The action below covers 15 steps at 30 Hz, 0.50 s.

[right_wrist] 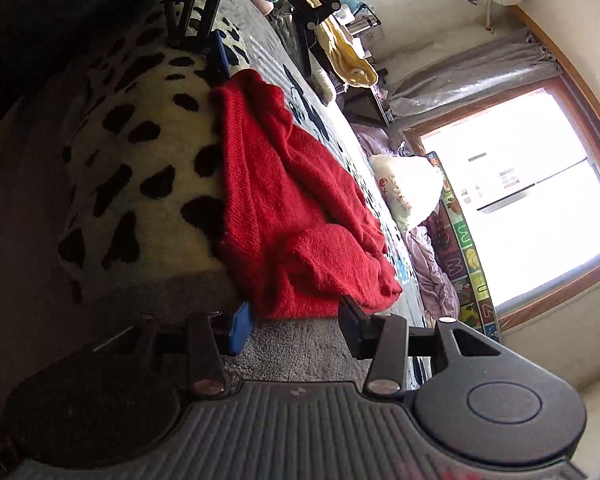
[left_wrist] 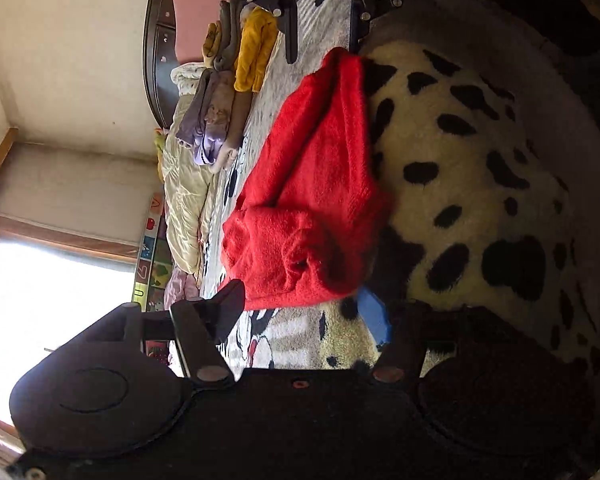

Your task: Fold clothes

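Observation:
A fuzzy red sweater (left_wrist: 312, 184) lies bunched in a long heap on a cartoon-print bedspread (left_wrist: 284, 340). It rests beside a cream plush fabric with black spots (left_wrist: 460, 160). My left gripper (left_wrist: 302, 306) is open at one end of the sweater, its fingers wide apart on either side of the rumpled edge. My right gripper (left_wrist: 322, 48) stands open at the far end. In the right wrist view the red sweater (right_wrist: 296, 208) runs from my right gripper (right_wrist: 296, 320), open just short of its near edge, up to the left gripper (right_wrist: 264, 68).
A stack of folded clothes, yellow (left_wrist: 256, 52) and purple (left_wrist: 208, 128), sits along the bed's far side with a pink pillow (left_wrist: 192, 12) and a cream quilt (left_wrist: 188, 200). A white bag (right_wrist: 408, 192), an alphabet mat (right_wrist: 468, 256) and a bright window (right_wrist: 520, 192) are beyond the bed.

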### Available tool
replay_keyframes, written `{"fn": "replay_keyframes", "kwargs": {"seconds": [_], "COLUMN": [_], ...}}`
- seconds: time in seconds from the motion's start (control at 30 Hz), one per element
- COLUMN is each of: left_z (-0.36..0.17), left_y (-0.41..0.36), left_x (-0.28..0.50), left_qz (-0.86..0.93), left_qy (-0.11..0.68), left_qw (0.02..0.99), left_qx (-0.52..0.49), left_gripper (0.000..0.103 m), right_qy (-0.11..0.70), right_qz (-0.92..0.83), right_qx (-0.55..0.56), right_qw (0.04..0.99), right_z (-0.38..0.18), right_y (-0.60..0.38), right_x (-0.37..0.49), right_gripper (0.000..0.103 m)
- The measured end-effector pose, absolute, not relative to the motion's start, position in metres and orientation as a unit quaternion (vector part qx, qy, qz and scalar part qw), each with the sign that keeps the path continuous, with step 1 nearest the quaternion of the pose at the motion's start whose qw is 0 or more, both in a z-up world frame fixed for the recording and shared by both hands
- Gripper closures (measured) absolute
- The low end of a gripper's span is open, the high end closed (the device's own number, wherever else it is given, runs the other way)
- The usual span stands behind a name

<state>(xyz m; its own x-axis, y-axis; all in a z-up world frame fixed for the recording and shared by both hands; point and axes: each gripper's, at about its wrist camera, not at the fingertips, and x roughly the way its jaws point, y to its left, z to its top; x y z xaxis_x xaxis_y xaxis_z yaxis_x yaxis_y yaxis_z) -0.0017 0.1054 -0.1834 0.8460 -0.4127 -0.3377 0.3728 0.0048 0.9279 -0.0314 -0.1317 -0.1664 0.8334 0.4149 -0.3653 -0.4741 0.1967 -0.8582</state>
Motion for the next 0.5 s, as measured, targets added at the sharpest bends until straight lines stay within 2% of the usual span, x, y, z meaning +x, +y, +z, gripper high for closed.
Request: {"fn": "replay_keyframes", "kwargs": {"seconds": [0.13,0.23,0.27,0.3,0.33,0.37,0.4,0.5], "left_z": [-0.184,-0.189,-0.190,-0.191,-0.192,-0.194,-0.195,-0.191], "left_y": [0.102,0.095,0.093,0.092,0.090,0.088,0.085,0.077], "left_x": [0.004,0.007,0.009,0.010,0.012,0.013,0.012,0.004], "left_qz": [-0.277,-0.283,-0.285,-0.286,-0.287,-0.288,-0.288,-0.277], "left_qy": [-0.055,-0.078,-0.082,-0.083,-0.077,-0.070,-0.060,-0.029], "left_qw": [0.694,0.661,0.651,0.642,0.630,0.617,0.615,0.633], "left_qx": [0.662,0.691,0.699,0.707,0.718,0.729,0.732,0.722], "left_gripper": [0.036,0.041,0.044,0.055,0.070,0.078,0.081,0.086], "right_qy": [0.004,0.003,0.004,0.007,0.015,0.025,0.042,0.075], "right_qz": [0.285,0.293,0.298,0.305,0.314,0.324,0.335,0.351], "right_qx": [-0.572,-0.566,-0.563,-0.559,-0.552,-0.544,-0.535,-0.505], "right_qw": [0.769,0.770,0.771,0.771,0.772,0.773,0.774,0.785], "right_z": [-0.171,-0.168,-0.167,-0.164,-0.162,-0.159,-0.155,-0.144], "right_y": [-0.123,-0.118,-0.117,-0.116,-0.115,-0.114,-0.113,-0.113], "right_x": [-0.029,-0.022,-0.019,-0.016,-0.012,-0.009,-0.005,0.000], "right_gripper": [0.053,0.053,0.053,0.055,0.059,0.069,0.074,0.079]}}
